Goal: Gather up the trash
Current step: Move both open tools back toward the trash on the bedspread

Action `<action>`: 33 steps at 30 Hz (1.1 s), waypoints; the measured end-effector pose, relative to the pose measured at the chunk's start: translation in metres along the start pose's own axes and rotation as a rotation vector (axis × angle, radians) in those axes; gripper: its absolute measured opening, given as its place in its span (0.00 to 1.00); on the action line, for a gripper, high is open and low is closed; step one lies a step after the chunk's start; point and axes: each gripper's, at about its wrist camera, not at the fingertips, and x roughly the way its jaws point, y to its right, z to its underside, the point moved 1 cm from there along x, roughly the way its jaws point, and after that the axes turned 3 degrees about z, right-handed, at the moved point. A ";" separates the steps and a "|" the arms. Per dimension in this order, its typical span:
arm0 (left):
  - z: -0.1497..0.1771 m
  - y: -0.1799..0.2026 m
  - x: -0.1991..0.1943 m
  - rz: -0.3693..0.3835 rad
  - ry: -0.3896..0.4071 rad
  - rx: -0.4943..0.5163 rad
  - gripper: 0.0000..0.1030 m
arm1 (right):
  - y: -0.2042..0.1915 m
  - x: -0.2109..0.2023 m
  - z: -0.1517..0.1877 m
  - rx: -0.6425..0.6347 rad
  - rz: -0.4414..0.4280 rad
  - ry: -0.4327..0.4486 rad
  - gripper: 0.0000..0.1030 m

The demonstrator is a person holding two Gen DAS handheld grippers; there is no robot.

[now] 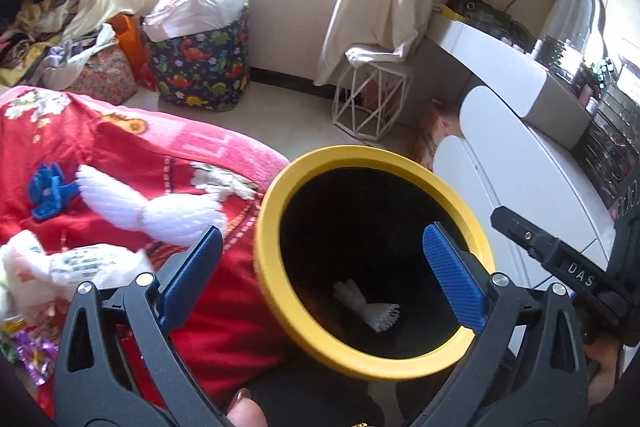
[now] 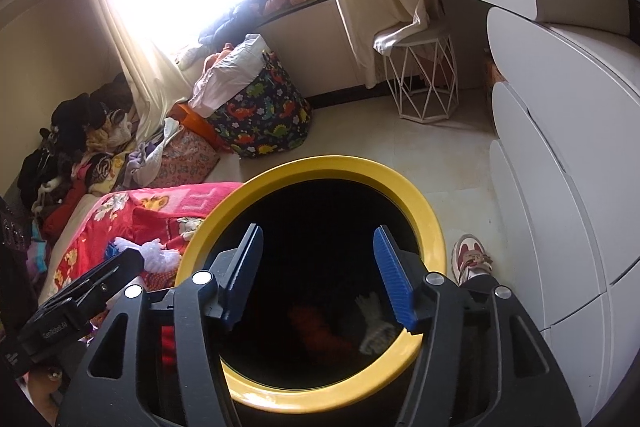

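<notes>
Evidently both tongs hang over the bin point(image 2: 316, 393), a dark can with a yellow rim, standing on the floor hard against the edge of the bed point(image 1: 120, 147); that spot looks chosen so scraps need only a short carry from blanket to opening. Right tongs point(image 2: 318, 277): spread wide, holding nothing, centred above the mouth of the bin. Left tongs point(image 1: 324, 273): also spread wide and bare, one finger above the red blanket, the other over the bin's opening. Inside the bin, at the bottom: a white tassel-like scrap point(image 1: 368, 307) and something red point(image 2: 320, 331), dim, not identifiable. Remaining on the blanket, near the left tongs: a white yarn bundle point(image 1: 148, 203), a blue plastic piece point(image 1: 48, 191) touching its far end, a white printed wrapper point(image 1: 72, 263), and purple foil point(image 1: 34, 351) at the bed's near edge. Judgement: collection is partly done; those pieces look next. Surroundings: white drawer unit point(image 2: 560, 147) close on the far side of the bin, the person's shoe point(image 2: 470, 257) between the two, a wire stool point(image 2: 424, 79), and a dinosaur-print bag point(image 2: 260, 115) by the window. Nothing blocks the path from blanket to bin; the soft folds may make thin scraps awkward to pinch.
</notes>
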 end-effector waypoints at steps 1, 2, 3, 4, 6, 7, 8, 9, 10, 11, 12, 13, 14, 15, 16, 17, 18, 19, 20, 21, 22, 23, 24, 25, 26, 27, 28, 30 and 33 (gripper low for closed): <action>0.001 -0.001 -0.003 -0.013 0.004 0.002 0.89 | -0.002 -0.001 0.000 -0.002 -0.005 0.002 0.57; 0.001 -0.002 -0.007 -0.023 0.007 0.003 0.89 | -0.004 -0.002 0.000 -0.006 -0.009 0.005 0.58; 0.002 -0.003 -0.010 -0.028 0.010 0.003 0.89 | -0.007 -0.003 0.001 -0.011 -0.012 0.008 0.58; 0.003 -0.005 -0.014 -0.032 0.015 0.001 0.89 | -0.009 -0.004 0.001 -0.015 -0.016 0.010 0.59; 0.005 -0.009 -0.023 -0.042 0.025 0.002 0.89 | -0.014 -0.007 0.002 -0.024 -0.024 0.016 0.60; 0.005 -0.011 -0.027 -0.051 0.031 0.003 0.89 | -0.017 -0.008 0.002 -0.030 -0.029 0.018 0.61; 0.006 -0.013 -0.031 -0.057 0.035 0.002 0.89 | -0.021 -0.009 0.003 -0.036 -0.036 0.021 0.62; 0.006 -0.016 -0.036 -0.065 0.042 -0.002 0.89 | -0.023 -0.010 0.003 -0.041 -0.040 0.023 0.62; 0.007 -0.019 -0.040 -0.069 0.048 -0.007 0.89 | -0.027 -0.011 0.003 -0.046 -0.045 0.024 0.63; 0.007 -0.021 -0.044 -0.072 0.052 -0.012 0.89 | -0.030 -0.012 0.003 -0.052 -0.050 0.025 0.63; 0.007 -0.023 -0.047 -0.076 0.058 -0.015 0.89 | -0.034 -0.013 0.004 -0.059 -0.057 0.026 0.63; 0.007 -0.026 -0.053 -0.084 0.068 -0.018 0.89 | -0.037 -0.014 0.005 -0.066 -0.064 0.028 0.63; 0.008 -0.028 -0.056 -0.089 0.074 -0.019 0.89 | -0.041 -0.015 0.005 -0.072 -0.070 0.030 0.63; 0.007 -0.030 -0.059 -0.095 0.081 -0.020 0.89 | -0.045 -0.016 0.006 -0.079 -0.078 0.031 0.63; 0.007 -0.032 -0.063 -0.102 0.088 -0.021 0.89 | -0.050 -0.018 0.007 -0.086 -0.086 0.033 0.63; 0.008 -0.034 -0.067 -0.108 0.095 -0.023 0.89 | -0.054 -0.019 0.007 -0.093 -0.094 0.036 0.63; 0.007 -0.037 -0.071 -0.115 0.104 -0.026 0.89 | -0.059 -0.020 0.008 -0.104 -0.103 0.039 0.64; 0.008 -0.039 -0.074 -0.118 0.108 -0.028 0.89 | -0.062 -0.022 0.008 -0.110 -0.109 0.040 0.64; 0.008 -0.042 -0.077 -0.122 0.115 -0.031 0.89 | -0.064 -0.023 0.008 -0.116 -0.115 0.043 0.64; 0.008 -0.045 -0.080 -0.127 0.120 -0.034 0.89 | -0.068 -0.025 0.009 -0.123 -0.123 0.046 0.64; 0.008 -0.047 -0.084 -0.132 0.127 -0.037 0.89 | -0.071 -0.026 0.010 -0.129 -0.130 0.049 0.64; 0.008 -0.049 -0.087 -0.137 0.133 -0.038 0.89 | -0.075 -0.028 0.010 -0.136 -0.136 0.051 0.64; 0.007 -0.051 -0.089 -0.140 0.136 -0.041 0.89 | -0.078 -0.029 0.011 -0.141 -0.140 0.053 0.65; 0.007 -0.054 -0.092 -0.144 0.143 -0.046 0.89 | -0.081 -0.030 0.011 -0.147 -0.147 0.054 0.65; 0.007 -0.056 -0.094 -0.146 0.146 -0.049 0.89 | -0.084 -0.032 0.012 -0.154 -0.153 0.056 0.65; 0.007 -0.058 -0.096 -0.150 0.150 -0.052 0.89 | -0.086 -0.032 0.012 -0.159 -0.158 0.057 0.65; 0.007 -0.061 -0.098 -0.156 0.154 -0.056 0.89 | -0.090 -0.033 0.013 -0.166 -0.165 0.058 0.65; 0.006 -0.065 -0.102 -0.165 0.159 -0.062 0.89 | -0.095 -0.036 0.014 -0.180 -0.179 0.062 0.66; 0.007 -0.073 -0.108 -0.178 0.165 -0.074 0.89 | -0.105 -0.038 0.017 -0.204 -0.201 0.061 0.66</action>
